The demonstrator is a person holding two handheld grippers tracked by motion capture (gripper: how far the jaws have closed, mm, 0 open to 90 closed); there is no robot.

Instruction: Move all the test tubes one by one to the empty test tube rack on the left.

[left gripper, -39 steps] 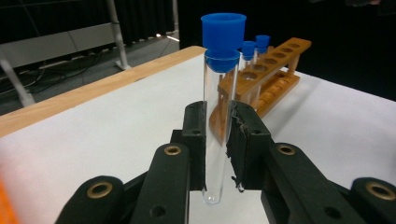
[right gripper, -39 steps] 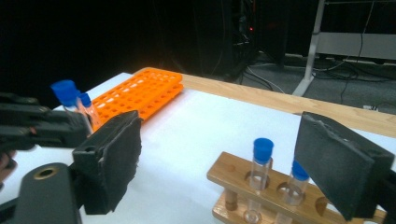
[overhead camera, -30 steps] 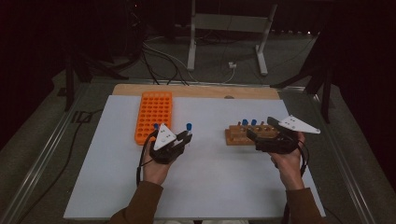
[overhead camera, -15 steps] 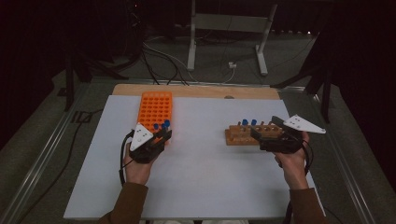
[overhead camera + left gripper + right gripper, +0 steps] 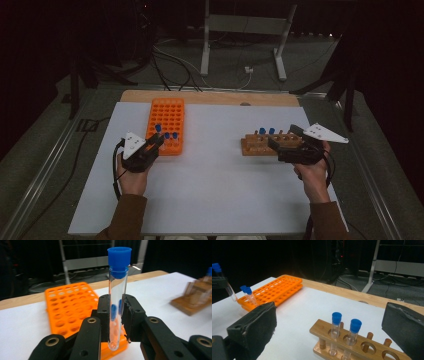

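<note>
My left gripper (image 5: 116,312) is shut on a clear test tube (image 5: 117,290) with a blue cap, held upright. In the high view the left gripper (image 5: 156,141) holds this tube (image 5: 158,129) at the near end of the orange rack (image 5: 167,117), next to two blue-capped tubes (image 5: 171,135) standing in the rack's front row. My right gripper (image 5: 284,139) stands open at the wooden rack (image 5: 257,146). Between its wide pads (image 5: 254,325) I see the wooden rack (image 5: 362,343) with two capped tubes (image 5: 336,322) upright in it.
A white mat (image 5: 220,190) covers the table, with a wooden strip (image 5: 210,97) along its far edge. Cables (image 5: 175,60) and a metal stand (image 5: 240,30) lie on the floor beyond. Metal rails (image 5: 45,170) run along the table's sides.
My left gripper has carried the tube leftward from the middle of the mat to the near end of the orange rack. The right gripper has stayed at the wooden rack.
</note>
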